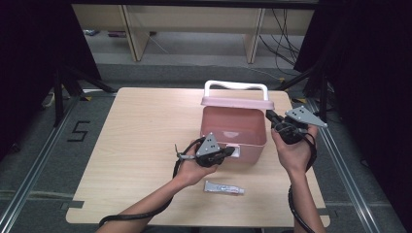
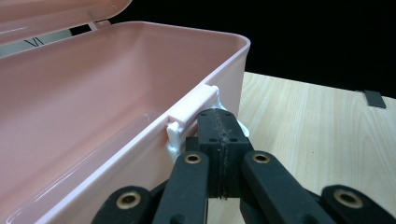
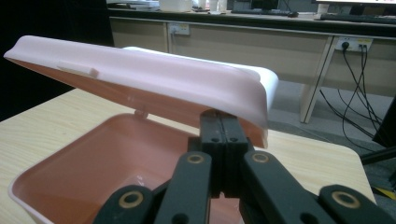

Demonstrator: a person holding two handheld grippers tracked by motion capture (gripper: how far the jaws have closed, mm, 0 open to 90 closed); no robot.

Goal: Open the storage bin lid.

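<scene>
The table (image 1: 141,141) is a rectangular light wood-grain top with rounded corners, standing on a grey floor (image 1: 29,160) between two metal floor rails. A pink box (image 1: 233,133) with its hinged lid raised stands directly on the table, right of centre towards the far edge. A small white tube (image 1: 224,188) lies flat on the table near the near edge, just in front of the box and apart from it.

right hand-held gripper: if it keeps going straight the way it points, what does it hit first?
Most likely the lid. The right hand-held gripper, jaws shut, points up under the lid's raised edge above the open box. Whether it already touches is unclear; depth is hard to judge.
</scene>
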